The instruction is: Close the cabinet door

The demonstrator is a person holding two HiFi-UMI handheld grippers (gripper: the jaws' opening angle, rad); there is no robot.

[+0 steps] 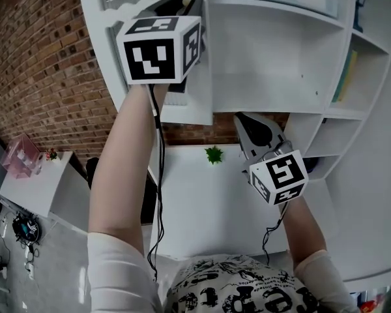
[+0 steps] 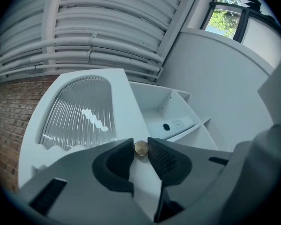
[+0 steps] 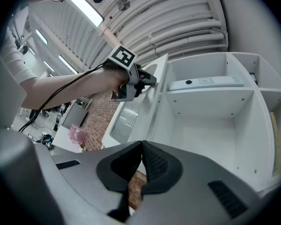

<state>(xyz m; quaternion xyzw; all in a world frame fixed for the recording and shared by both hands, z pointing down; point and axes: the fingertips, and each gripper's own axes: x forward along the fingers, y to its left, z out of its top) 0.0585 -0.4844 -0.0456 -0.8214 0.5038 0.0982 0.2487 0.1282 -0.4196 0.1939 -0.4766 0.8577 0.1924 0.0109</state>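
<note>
My left gripper pinches the knob of the cabinet door, which stands open at eleven o'clock. The right gripper has its jaws pressed together, empty. Next I'd swing the door shut toward two o'clock, keeping the pinch.

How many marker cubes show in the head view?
2. One marker cube sits on the left gripper, which grips the knob of the cabinet door; the other on the right gripper, lower, before the open shelves. None appears hidden.
</note>
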